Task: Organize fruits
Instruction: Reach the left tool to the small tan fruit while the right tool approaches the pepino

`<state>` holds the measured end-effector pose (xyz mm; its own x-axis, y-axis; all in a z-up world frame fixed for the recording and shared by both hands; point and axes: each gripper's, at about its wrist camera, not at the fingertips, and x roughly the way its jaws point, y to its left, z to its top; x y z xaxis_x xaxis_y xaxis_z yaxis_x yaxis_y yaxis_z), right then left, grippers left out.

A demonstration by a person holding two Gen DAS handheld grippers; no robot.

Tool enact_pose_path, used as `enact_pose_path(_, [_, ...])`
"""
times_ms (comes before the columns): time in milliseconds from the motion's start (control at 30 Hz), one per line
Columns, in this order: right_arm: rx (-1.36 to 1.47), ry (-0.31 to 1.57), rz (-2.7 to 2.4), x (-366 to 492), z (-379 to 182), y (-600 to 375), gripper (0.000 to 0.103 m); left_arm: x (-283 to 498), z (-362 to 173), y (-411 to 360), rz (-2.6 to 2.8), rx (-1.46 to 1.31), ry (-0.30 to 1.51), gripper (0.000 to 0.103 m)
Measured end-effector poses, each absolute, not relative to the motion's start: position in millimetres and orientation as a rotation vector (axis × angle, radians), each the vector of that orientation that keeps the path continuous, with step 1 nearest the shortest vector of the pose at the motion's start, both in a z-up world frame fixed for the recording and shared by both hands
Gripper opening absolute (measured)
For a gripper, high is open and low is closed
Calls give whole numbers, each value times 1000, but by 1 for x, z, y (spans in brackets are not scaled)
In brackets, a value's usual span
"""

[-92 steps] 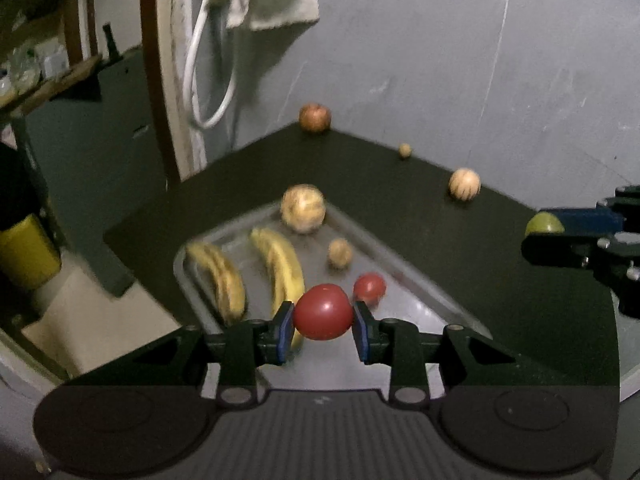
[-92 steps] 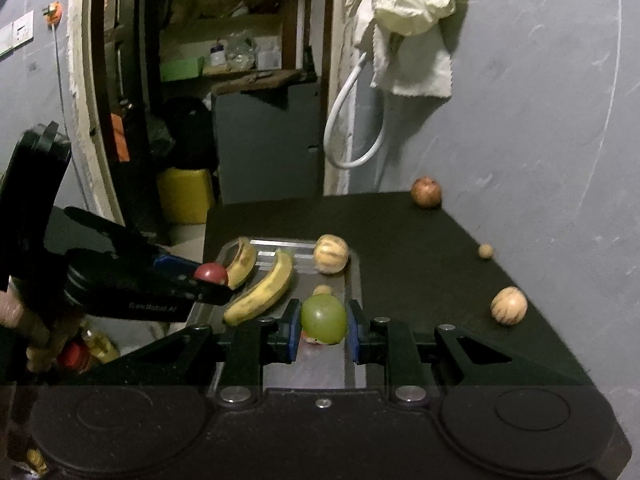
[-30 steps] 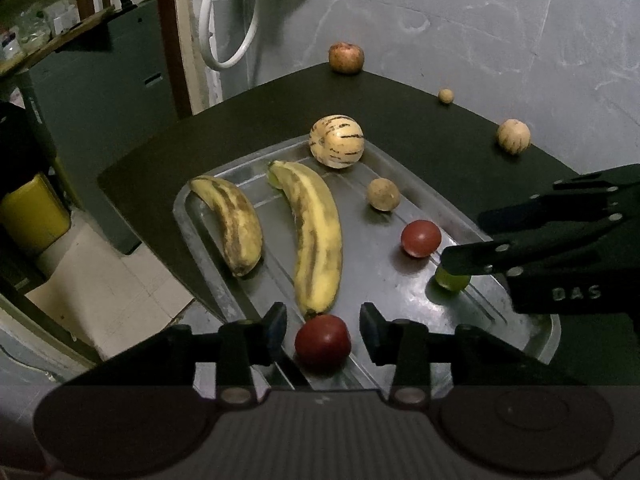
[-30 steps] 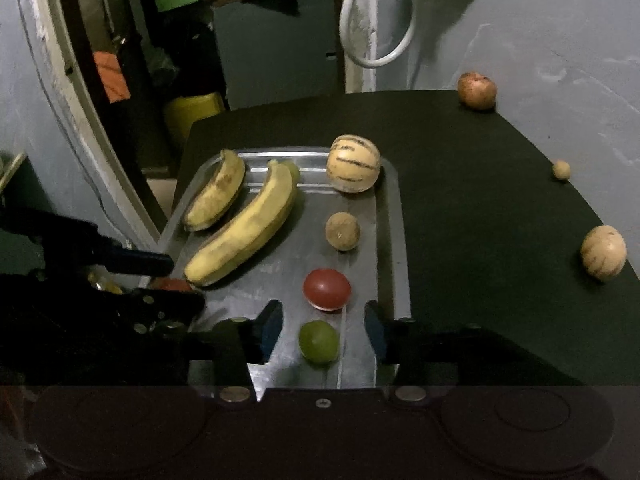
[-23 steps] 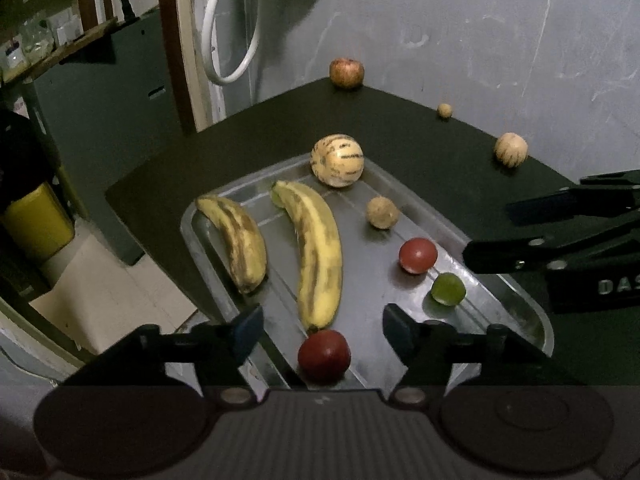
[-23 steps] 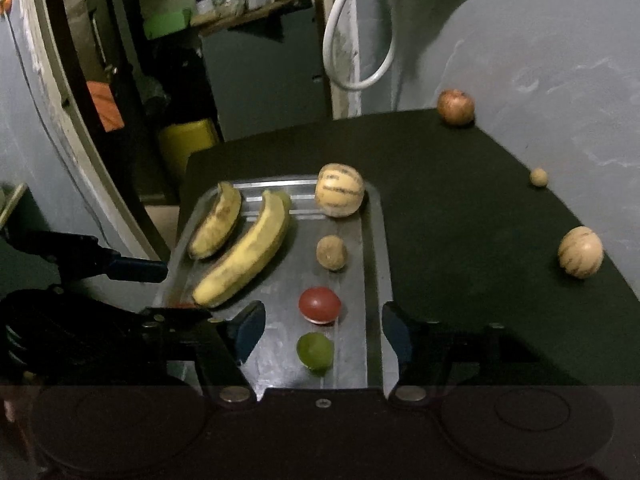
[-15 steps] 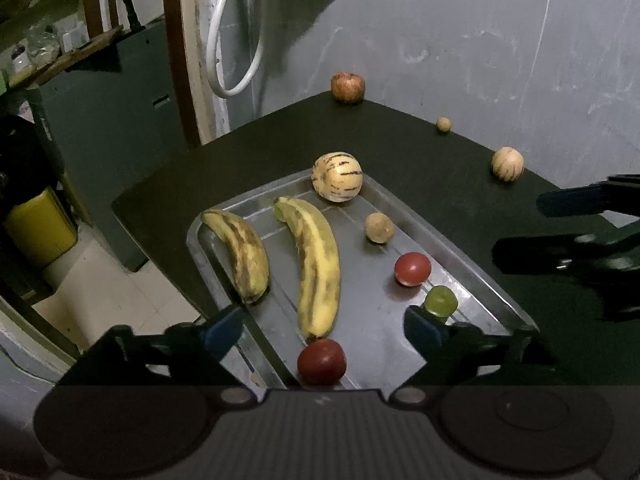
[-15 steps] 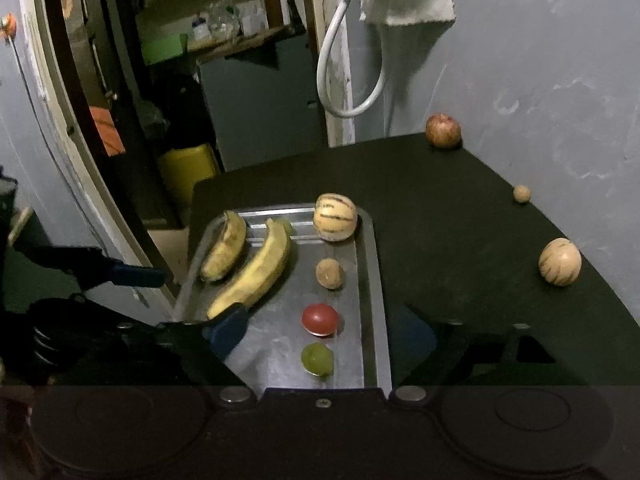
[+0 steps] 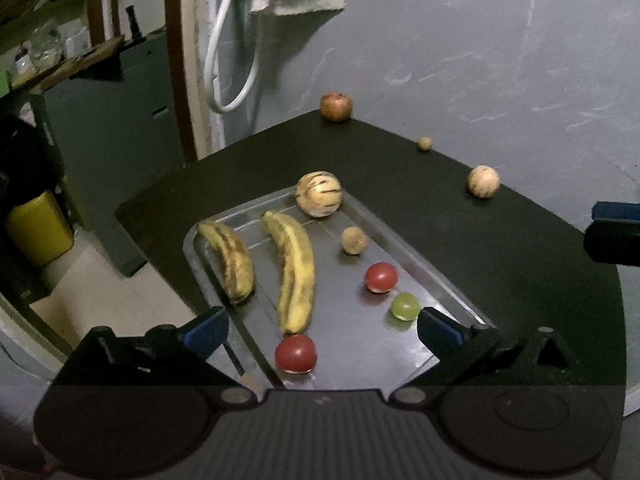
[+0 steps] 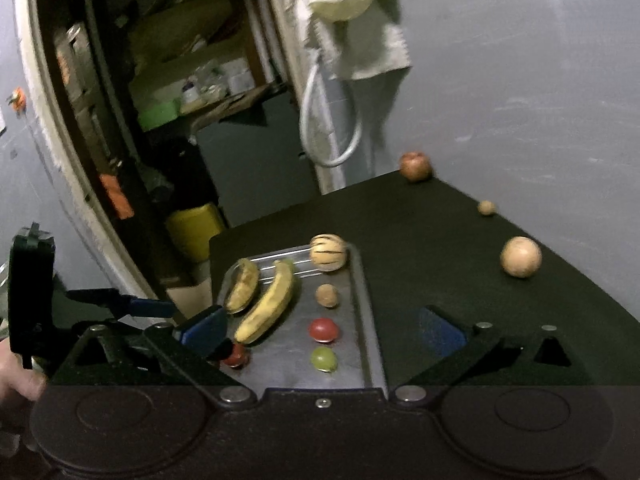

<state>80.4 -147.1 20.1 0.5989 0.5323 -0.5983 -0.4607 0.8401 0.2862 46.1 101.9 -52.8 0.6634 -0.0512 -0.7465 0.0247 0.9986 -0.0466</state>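
A metal tray (image 9: 424, 264) (image 10: 362, 304) on the dark table holds two bananas (image 9: 294, 272) (image 10: 268, 306), a striped melon (image 9: 319, 199) (image 10: 328, 258), a small brown fruit (image 9: 353, 241), two red tomatoes (image 9: 295, 354) (image 9: 381, 277) and a green fruit (image 9: 405, 306) (image 10: 323, 359). My left gripper (image 9: 320, 330) is wide open and empty above the tray's near end. My right gripper (image 10: 320, 334) is wide open and empty, also over the near end. The right gripper's tip shows at the left view's right edge (image 9: 612, 236).
On the table outside the tray lie a reddish apple (image 9: 336, 107) (image 10: 416, 166), a small brown fruit (image 9: 424, 143) (image 10: 487, 207) and a tan round fruit (image 9: 483, 182) (image 10: 521, 257), all near the grey wall. A yellow container (image 10: 196, 230) stands on the floor to the left.
Both grippers let go of their fruit, the red tomato and the green fruit, on the tray. Both then opened wide and pulled back and up from it.
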Motion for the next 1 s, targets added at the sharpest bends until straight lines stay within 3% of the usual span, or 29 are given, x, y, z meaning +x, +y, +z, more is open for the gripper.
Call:
enact_pose_path(433, [187, 690, 297, 84, 15, -207, 102, 102, -16, 75, -177, 128, 751, 102])
enact_pose_path(767, [202, 746, 99, 143, -6, -203, 102, 237, -26, 57, -456, 234, 734, 102])
enact_pose_path(1000, [195, 779, -41, 207, -31, -181, 102, 343, -64, 27, -583, 261, 713, 100])
